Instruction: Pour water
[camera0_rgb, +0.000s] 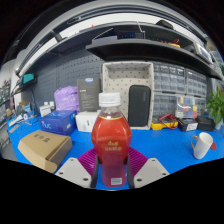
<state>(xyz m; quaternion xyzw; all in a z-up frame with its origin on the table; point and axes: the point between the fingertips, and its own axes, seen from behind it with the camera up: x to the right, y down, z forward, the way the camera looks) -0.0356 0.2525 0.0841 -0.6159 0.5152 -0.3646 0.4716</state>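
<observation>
A clear bottle full of red-orange drink, with a white cap and a red label, stands upright between my fingers. My gripper is shut on the bottle, both magenta pads pressing its lower sides. The bottle's base is hidden below the fingers. I see no cup or glass near it.
The table top is blue. A cardboard box lies at the left, a blue box and a purple bag beyond it. A white basket, a black device, small parts and a white mouse stand behind and right.
</observation>
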